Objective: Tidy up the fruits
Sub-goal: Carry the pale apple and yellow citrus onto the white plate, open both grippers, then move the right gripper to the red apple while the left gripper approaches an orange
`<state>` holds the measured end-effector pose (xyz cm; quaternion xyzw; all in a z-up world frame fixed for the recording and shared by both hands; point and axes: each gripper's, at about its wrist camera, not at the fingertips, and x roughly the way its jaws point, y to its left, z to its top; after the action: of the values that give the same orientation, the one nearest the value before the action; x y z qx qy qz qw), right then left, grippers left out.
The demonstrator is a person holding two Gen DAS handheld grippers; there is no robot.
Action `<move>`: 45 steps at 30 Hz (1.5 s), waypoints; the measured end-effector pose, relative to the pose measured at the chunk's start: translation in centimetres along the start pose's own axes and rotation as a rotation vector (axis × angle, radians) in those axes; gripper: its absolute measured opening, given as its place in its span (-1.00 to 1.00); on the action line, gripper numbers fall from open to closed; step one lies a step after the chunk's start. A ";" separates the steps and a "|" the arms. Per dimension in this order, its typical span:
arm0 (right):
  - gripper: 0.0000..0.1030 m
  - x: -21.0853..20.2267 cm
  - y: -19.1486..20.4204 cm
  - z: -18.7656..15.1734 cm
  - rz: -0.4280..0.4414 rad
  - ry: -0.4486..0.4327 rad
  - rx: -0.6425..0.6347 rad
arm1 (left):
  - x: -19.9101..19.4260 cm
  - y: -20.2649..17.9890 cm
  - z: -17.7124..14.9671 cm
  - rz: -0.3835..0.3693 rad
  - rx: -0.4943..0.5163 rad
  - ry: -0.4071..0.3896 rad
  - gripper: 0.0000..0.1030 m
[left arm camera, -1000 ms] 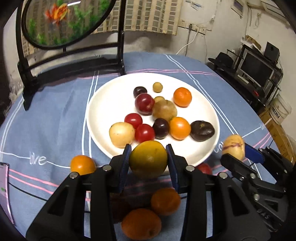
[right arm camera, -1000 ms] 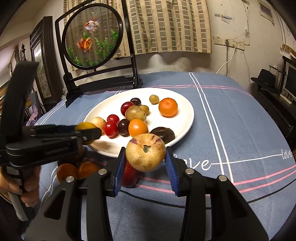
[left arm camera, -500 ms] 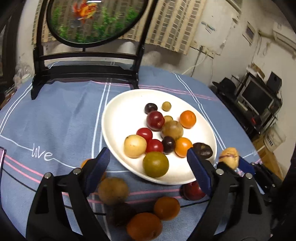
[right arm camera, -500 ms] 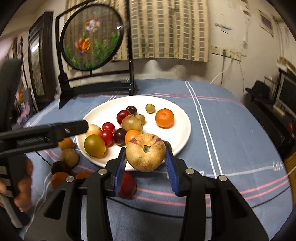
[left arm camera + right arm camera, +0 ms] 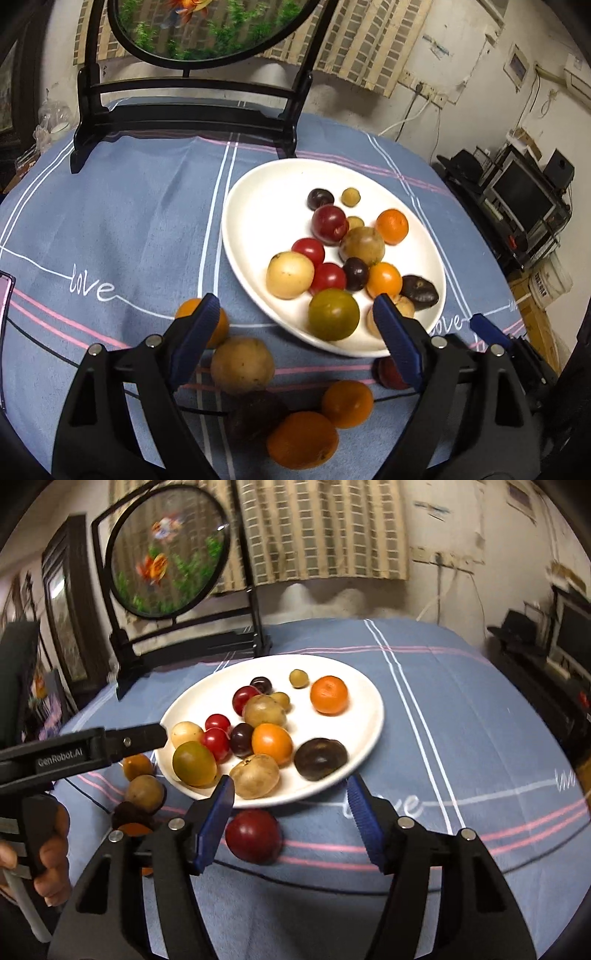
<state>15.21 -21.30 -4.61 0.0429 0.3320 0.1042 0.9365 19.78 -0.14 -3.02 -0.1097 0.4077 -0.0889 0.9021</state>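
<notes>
Right wrist view: right tongs [image 5: 291, 799] have just been opening, jaws apart, nothing between them. The tan speckled fruit [image 5: 255, 775] sits on the plate [image 5: 369, 716] at its near rim, touching the orange one [image 5: 272, 743]. Left tongs [image 5: 295, 325] also released, jaws wide and empty; the green-yellow fruit [image 5: 333, 314] lies on the plate near the same rim.

Still loose on the counter [image 5: 129, 221]: red plum [image 5: 253, 835] just below the plate edge, plus a cluster beside the left tongs – tan fruit [image 5: 242, 364], dark one [image 5: 255, 415], three oranges.

Risks, as I judge them:
- Both freshly placed fruits sit on the sloped rim. A nudge from either tongs on the way out could roll them off onto the cloth.
- Plate centre is crowded; dropping more in could knock round ones outward.
- Both tongs work the same near edge, close together, so collision is likely if both go for the plum or the cluster.
- Round, smooth fruit can squirt out of an off-centre pinch.
</notes>
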 end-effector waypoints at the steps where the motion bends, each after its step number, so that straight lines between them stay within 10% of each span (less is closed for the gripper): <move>1: 0.24 -0.1 -0.4 -0.3 -0.005 -0.002 0.003 | -0.2 -0.1 -0.1 0.007 0.012 0.002 0.68; 16: 0.26 0.0 0.3 -0.6 0.144 0.111 -0.019 | -3.8 0.1 -3.8 0.051 0.144 -0.041 0.68; 45: 0.25 1.3 1.9 -2.0 0.076 0.179 -0.146 | -3.6 -0.5 -7.1 -0.009 0.243 0.079 0.68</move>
<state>14.61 -19.11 -6.61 -0.0222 0.4040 0.1669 0.8992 12.06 -0.66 -4.86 0.0021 0.4288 -0.1460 0.8915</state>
